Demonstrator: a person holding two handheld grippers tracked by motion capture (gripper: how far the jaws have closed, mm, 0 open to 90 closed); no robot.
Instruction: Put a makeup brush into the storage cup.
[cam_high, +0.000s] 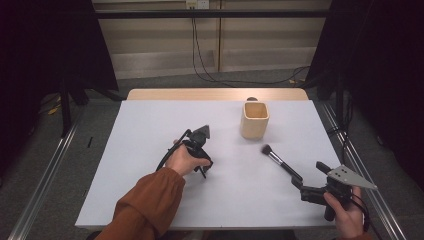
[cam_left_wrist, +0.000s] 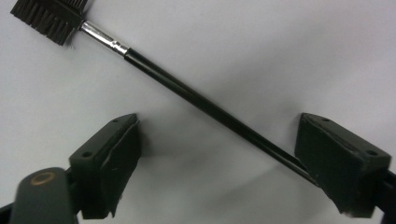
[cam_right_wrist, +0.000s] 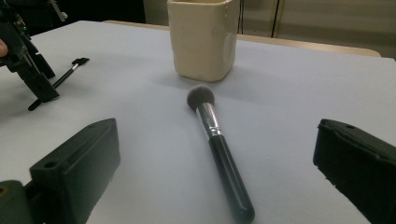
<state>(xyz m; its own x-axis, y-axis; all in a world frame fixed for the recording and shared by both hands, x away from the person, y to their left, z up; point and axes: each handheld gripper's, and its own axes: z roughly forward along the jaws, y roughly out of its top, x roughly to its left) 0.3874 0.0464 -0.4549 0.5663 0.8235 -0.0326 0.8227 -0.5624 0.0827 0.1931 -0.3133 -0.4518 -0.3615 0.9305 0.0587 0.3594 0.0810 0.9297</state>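
Cream cup (cam_high: 254, 120) — seemingly empty

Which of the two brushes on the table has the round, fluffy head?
The thick-handled powder brush lying near the cream cup. The thin brush under the left gripper has a flat, comb-like bristle head instead.

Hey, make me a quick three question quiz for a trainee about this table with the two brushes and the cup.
1. True or false: the powder brush stands inside the beige cup.
2. The thin flat brush lies between the jaws of which hand-held gripper? A) left hand-held gripper B) right hand-held gripper
3. Fill in: both brushes lie on the ____ table cover.

Key: 1 false; it lies flat on the table. 2 A. 3 white.
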